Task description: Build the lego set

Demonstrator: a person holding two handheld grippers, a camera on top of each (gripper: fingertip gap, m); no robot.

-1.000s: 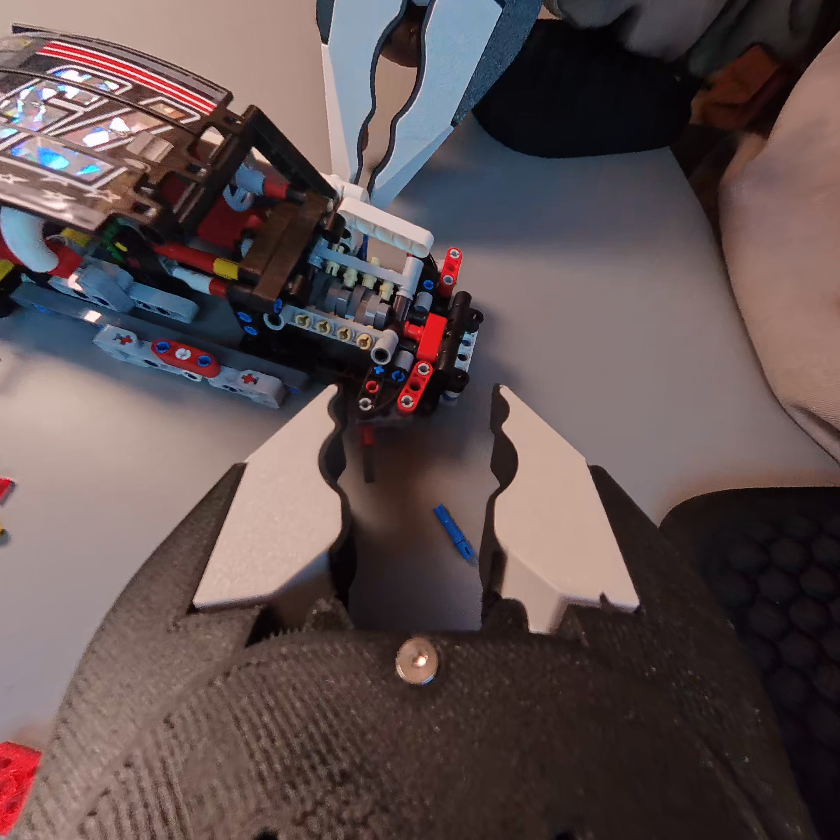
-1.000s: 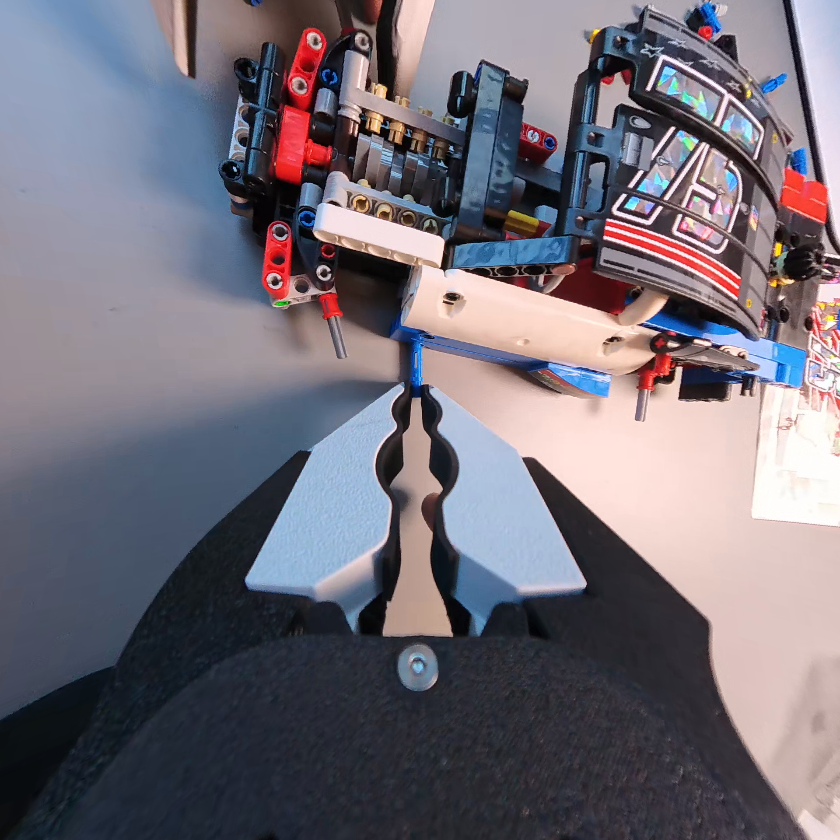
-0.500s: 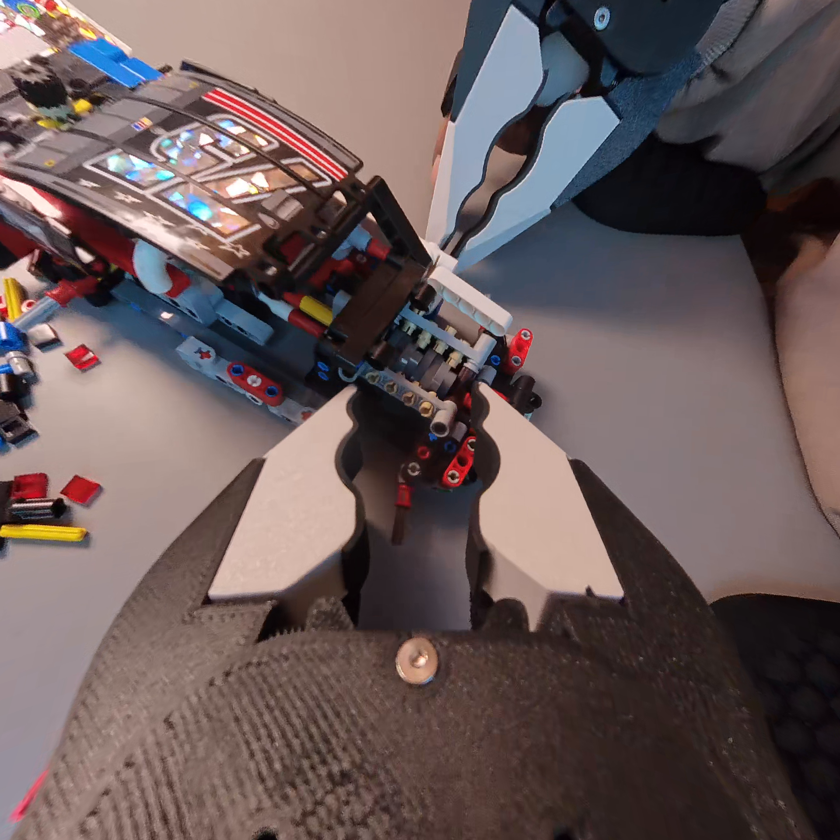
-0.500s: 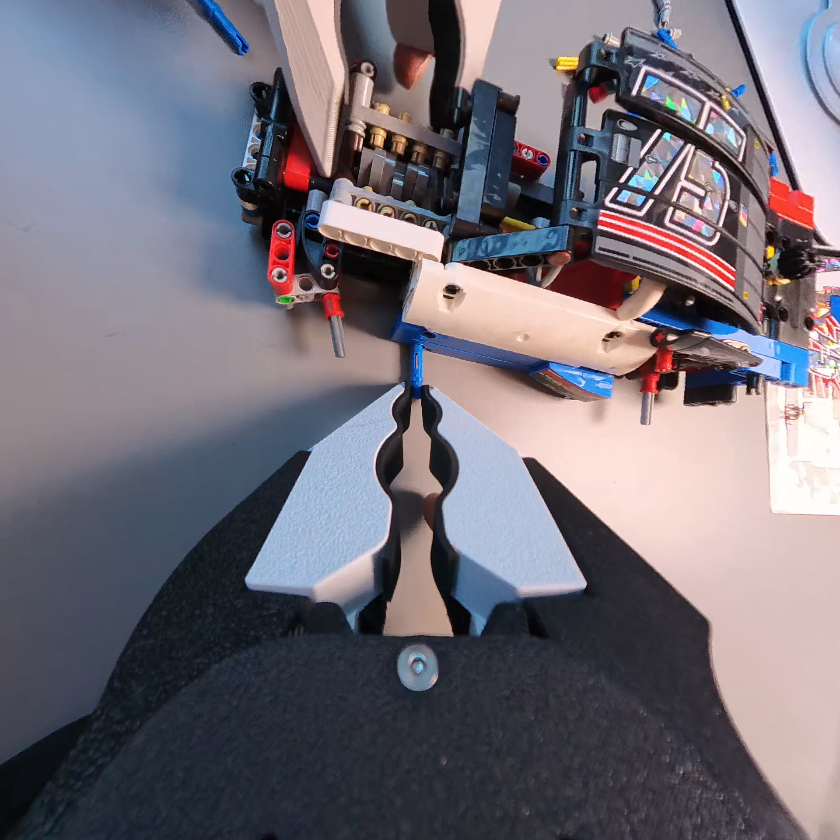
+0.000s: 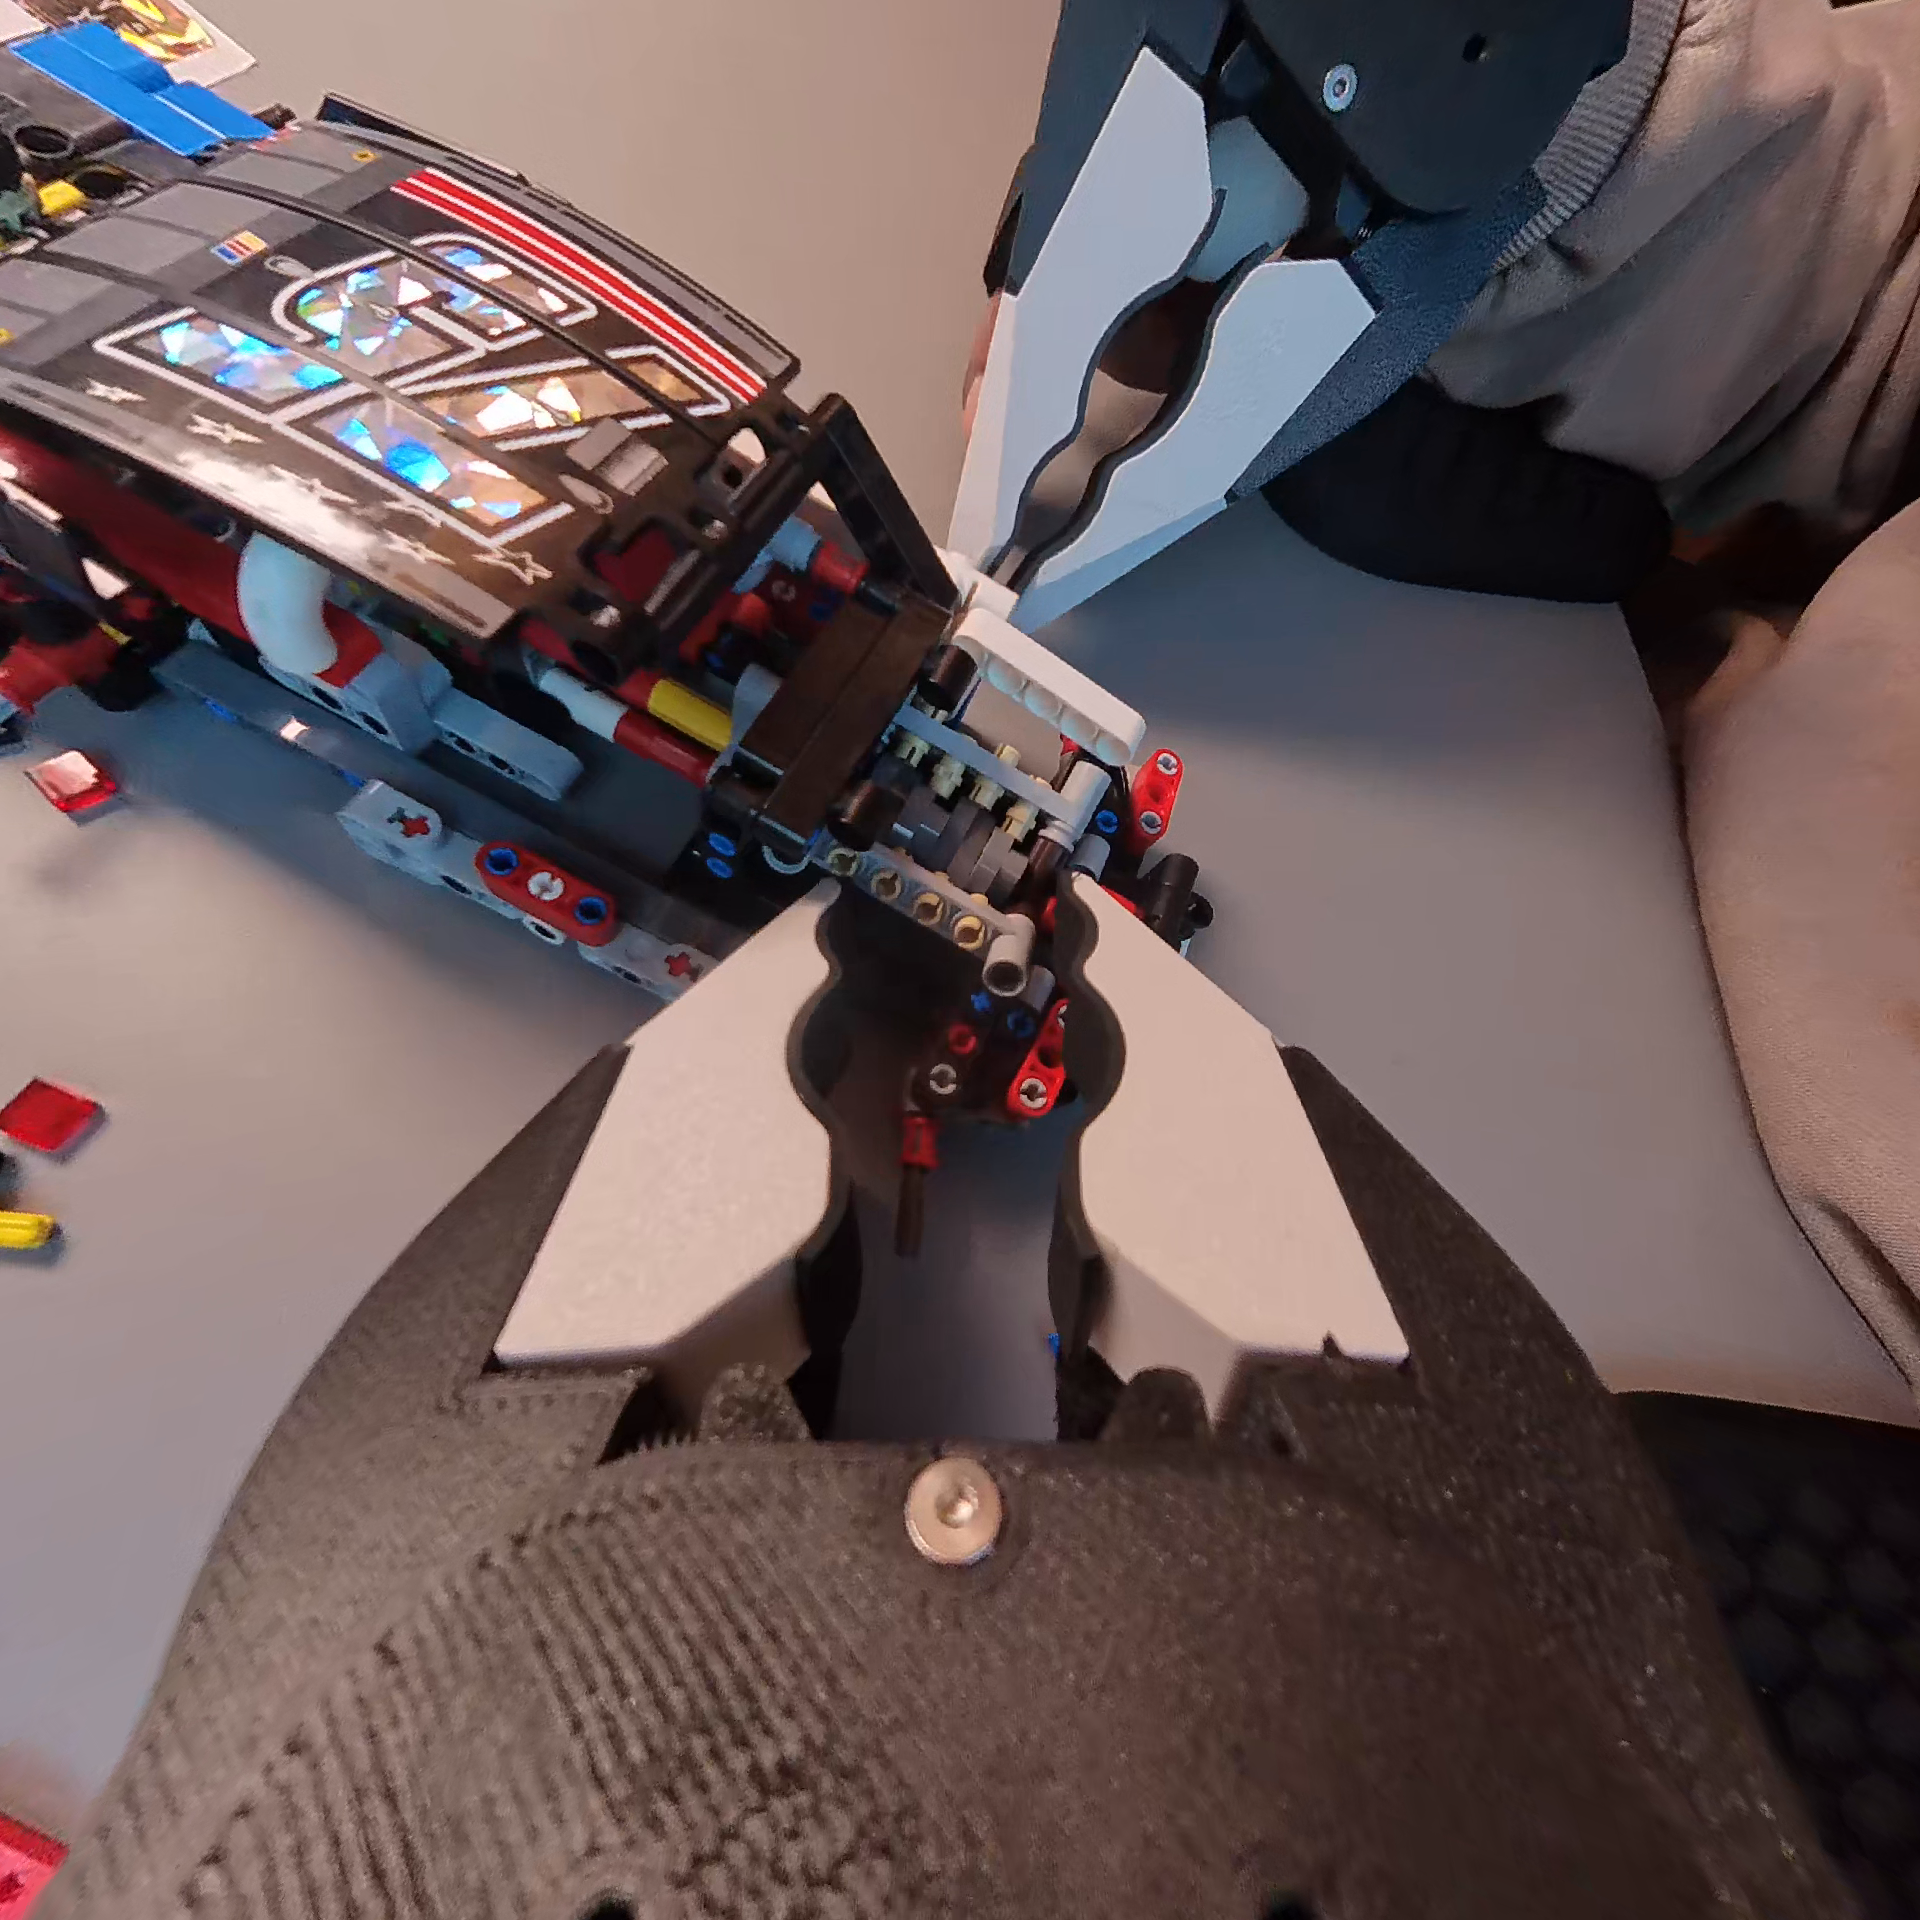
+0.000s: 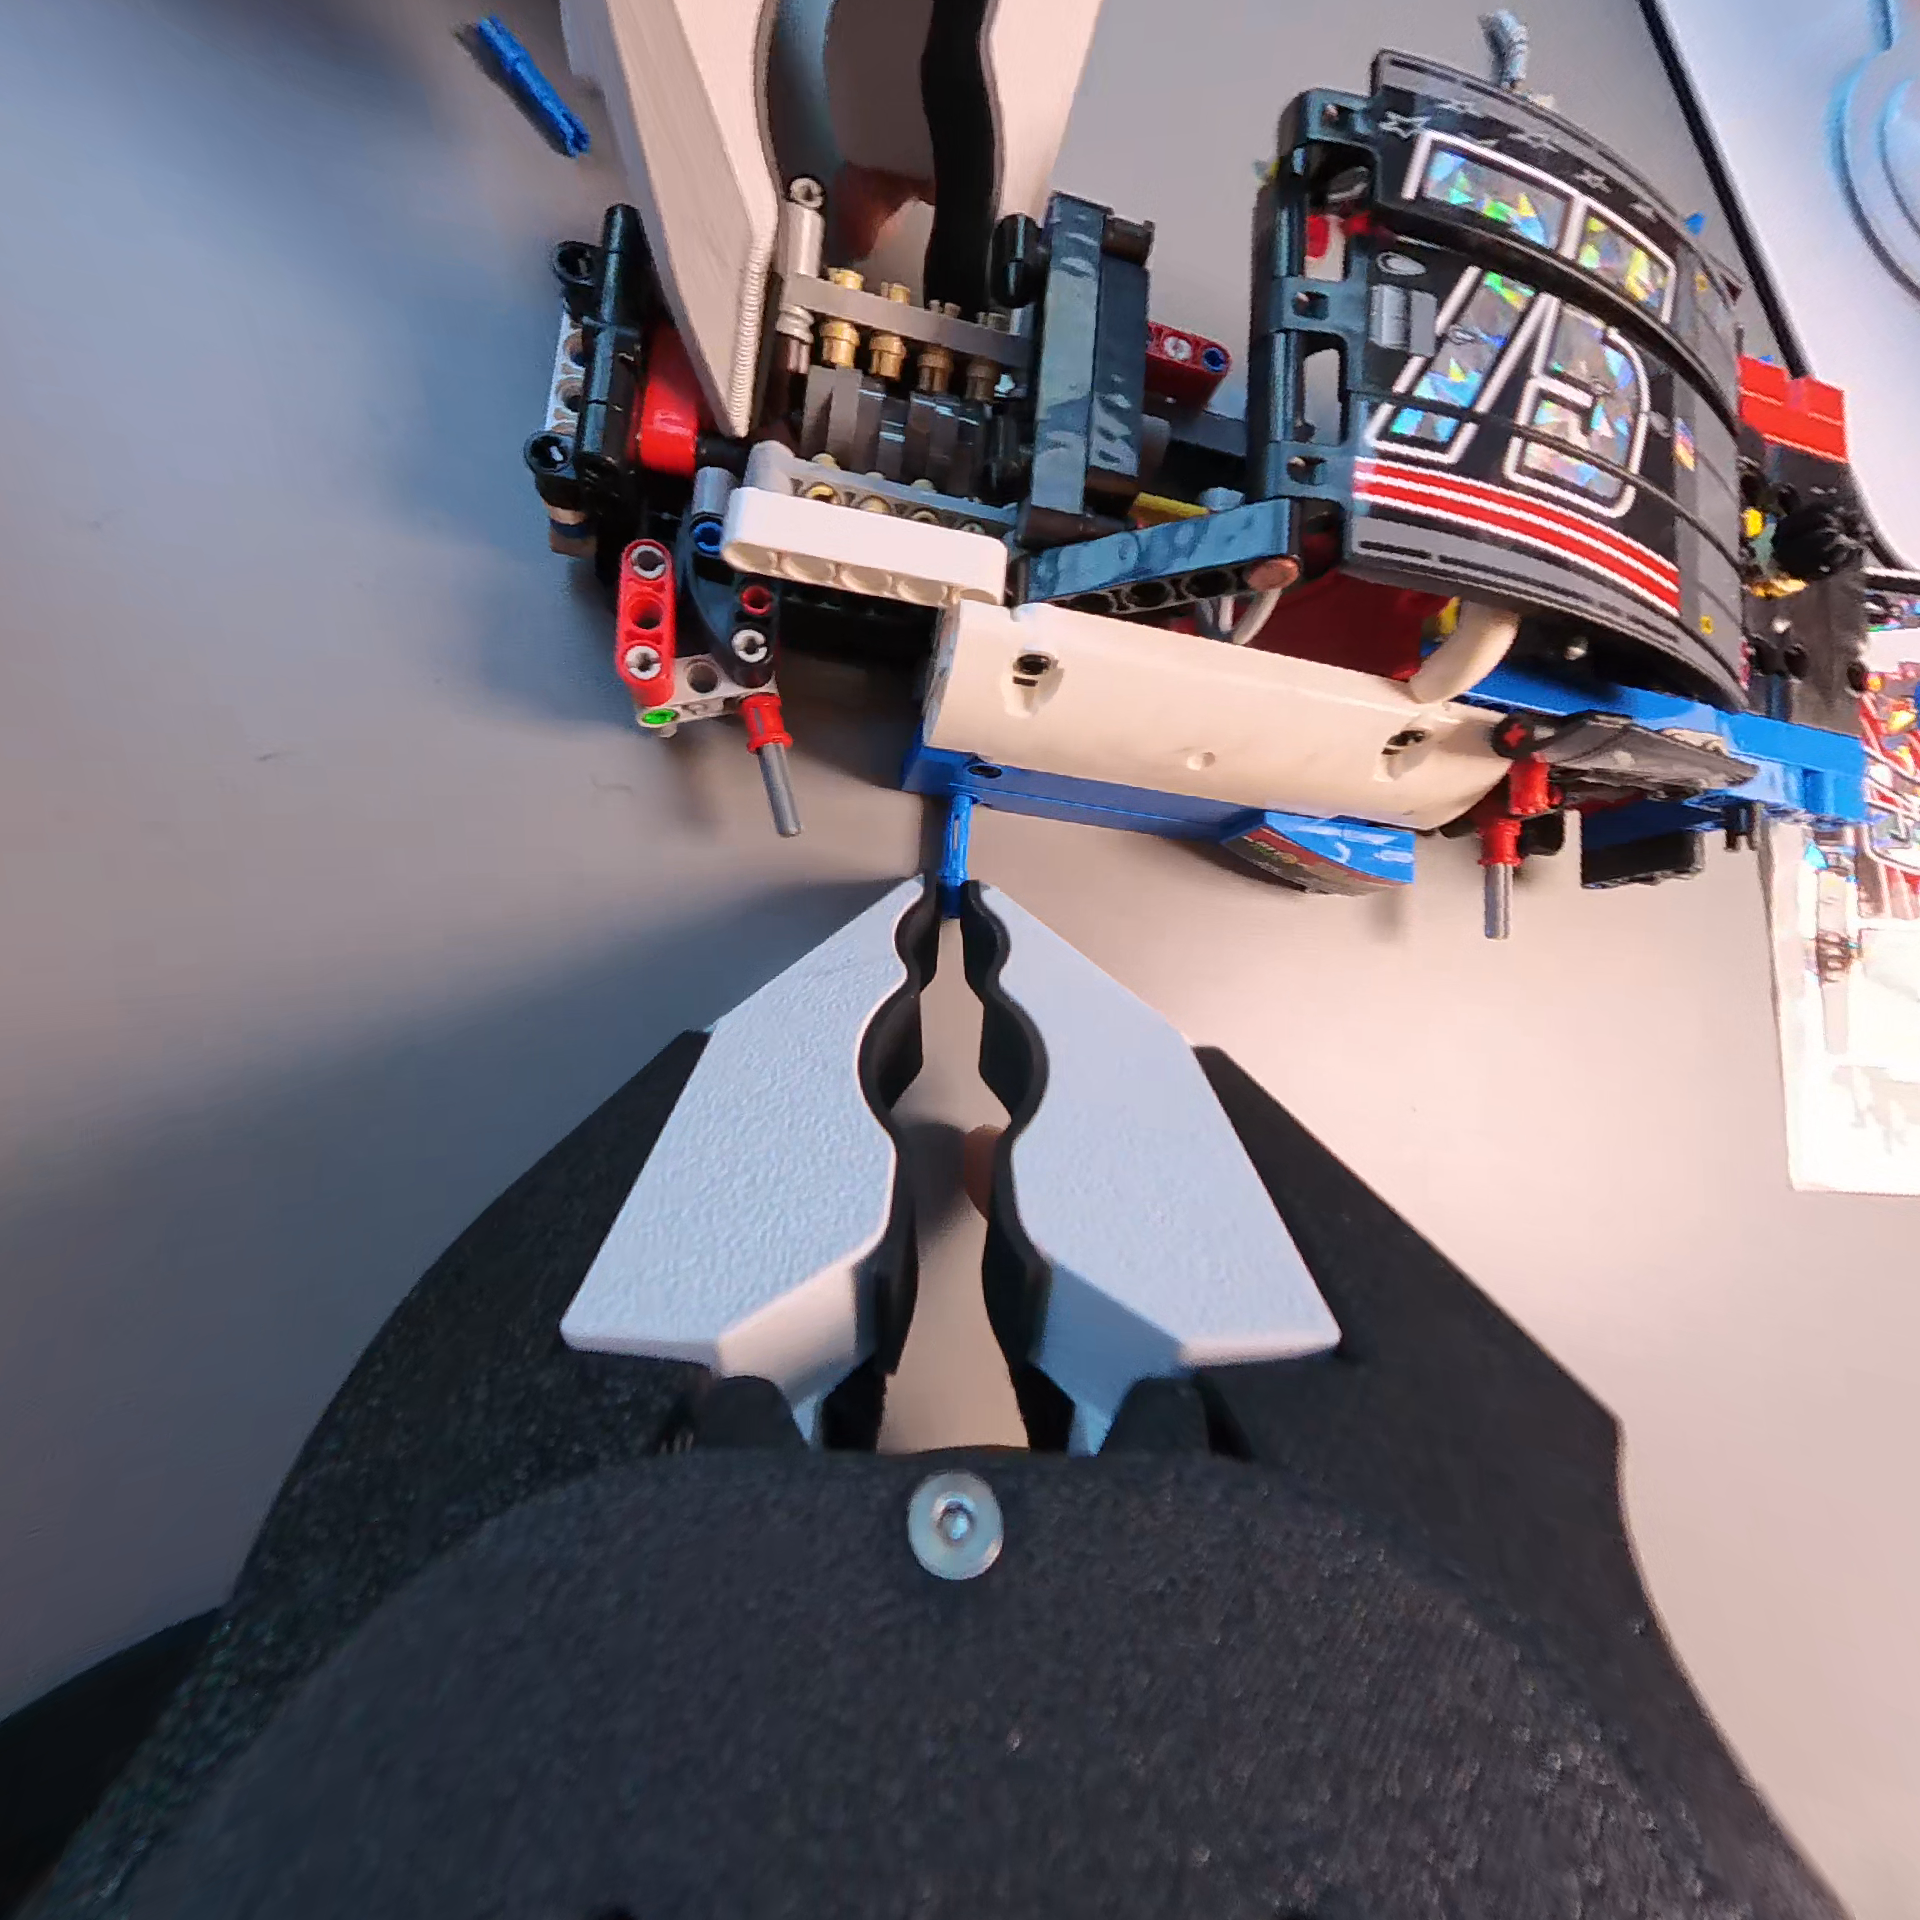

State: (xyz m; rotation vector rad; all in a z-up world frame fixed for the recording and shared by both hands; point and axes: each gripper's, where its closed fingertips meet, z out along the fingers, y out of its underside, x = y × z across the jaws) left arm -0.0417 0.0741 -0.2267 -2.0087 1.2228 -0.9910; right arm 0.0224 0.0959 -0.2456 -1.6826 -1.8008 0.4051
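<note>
The lego car (image 5: 416, 416) lies on the grey table, with a black stickered roof and its exposed engine end nearest to me. My left gripper (image 5: 951, 914) has its jaws closed around the car's rear end, over the red and black beams. In the right wrist view the car (image 6: 1195, 686) shows its white and blue side, and the left gripper's fingers (image 6: 686, 208) straddle the engine end. My right gripper (image 6: 940, 894) is shut on a small blue pin (image 6: 956, 842) that sticks out of the blue side beam. It also shows in the left wrist view (image 5: 1003, 577), behind the car.
A loose blue pin (image 6: 530, 88) lies on the table by the left gripper. Red tiles (image 5: 50, 1114) and a yellow piece (image 5: 21, 1231) lie at the left. A printed sheet (image 6: 1849, 987) lies at the right. A person's sleeve (image 5: 1714, 260) and a black mat (image 5: 1818, 1610) are nearby. About 8 centimetres separates my left fingertips from my right. The yellow piece (image 5: 21, 1231) is closer to my left gripper, around 12 centimetres from its tips; the right tips are 20 centimetres off.
My left gripper has moved forward and its jaws have narrowed around the car's rear end. The right gripper stays shut on the blue pin at the side beam.
</note>
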